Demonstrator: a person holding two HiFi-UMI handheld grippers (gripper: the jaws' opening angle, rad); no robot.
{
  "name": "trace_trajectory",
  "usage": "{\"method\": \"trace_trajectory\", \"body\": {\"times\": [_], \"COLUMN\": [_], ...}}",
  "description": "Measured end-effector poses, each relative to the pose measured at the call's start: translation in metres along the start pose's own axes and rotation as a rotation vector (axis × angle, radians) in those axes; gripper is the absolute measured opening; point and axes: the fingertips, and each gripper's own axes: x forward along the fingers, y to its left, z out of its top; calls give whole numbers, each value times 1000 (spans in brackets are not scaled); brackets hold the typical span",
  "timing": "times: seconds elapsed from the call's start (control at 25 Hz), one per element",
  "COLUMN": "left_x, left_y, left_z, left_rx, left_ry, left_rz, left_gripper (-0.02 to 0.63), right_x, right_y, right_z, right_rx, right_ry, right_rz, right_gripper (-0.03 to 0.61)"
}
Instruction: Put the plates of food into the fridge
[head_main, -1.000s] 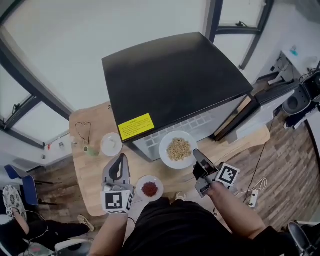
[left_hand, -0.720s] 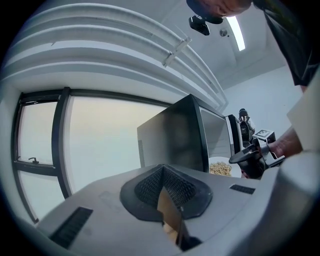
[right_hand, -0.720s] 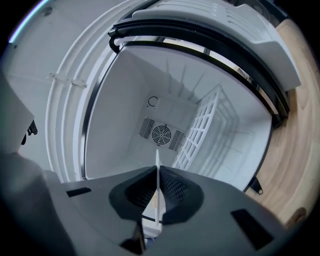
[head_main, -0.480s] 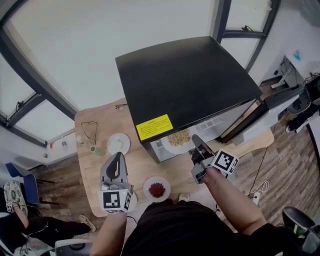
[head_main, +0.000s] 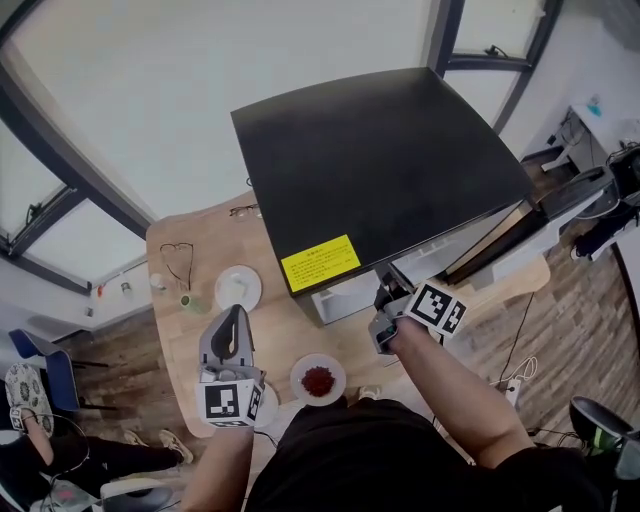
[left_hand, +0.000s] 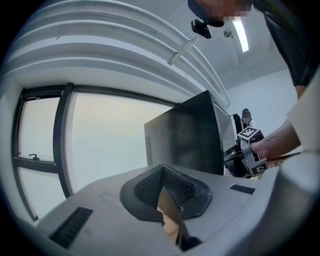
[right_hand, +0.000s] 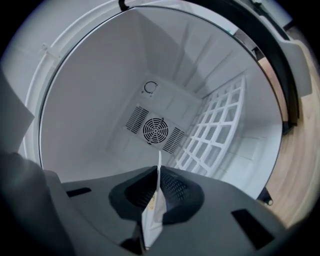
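**Plate held edge-on inside the fridge**

Head view: we see the black-topped white fridge standing on the pale wooden surface. The right gripper reaches in under the fridge's top, so its load is hidden here. The left gripper hangs over the surface, near a small white plate of red food and a white dish.

Left gripper view: the left gripper has its tips pressed together with nothing between them. The fridge and the right gripper show beyond.

Right gripper view: only here do we see the thin white plate. It stands edge-on, pinched by the right gripper, with a little tan food by the pads. It is inside the fridge's white cavity, facing a round fan grille, with a white wire rack at the right.
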Motion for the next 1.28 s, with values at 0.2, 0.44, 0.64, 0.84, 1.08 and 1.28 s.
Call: {"method": "trace_trajectory", "body": {"times": [0.2, 0.44, 0.64, 0.84, 1.08, 1.28], "left_x": [3, 1, -2, -5, -13, -30], "left_y": [2, 7, 7, 4, -7, -18], "left_z": [3, -1, -1, 0, 9, 20], "left_rx": [-2, -11, -12, -1, 72, 62], "left_ry": [-12, -8, -6, 2, 20, 2], "left_rz": [-2, 13, 26, 32, 35, 78], "left_gripper": [5, 5, 4, 5, 4, 5], "right_x": [11, 16, 21, 23, -4, -32], "right_y": [-5, -12, -17, -15, -11, -11], "right_z": [-1, -5, -1, 9, 17, 23], "right_rx": [-193, -447, -620, -680, -725, -739], "right_ry": [57, 117, 154, 137, 86, 66], "right_rz": [-141, -232, -316, -310, -281, -237], "right_gripper": [35, 64, 84, 84, 84, 84]}}
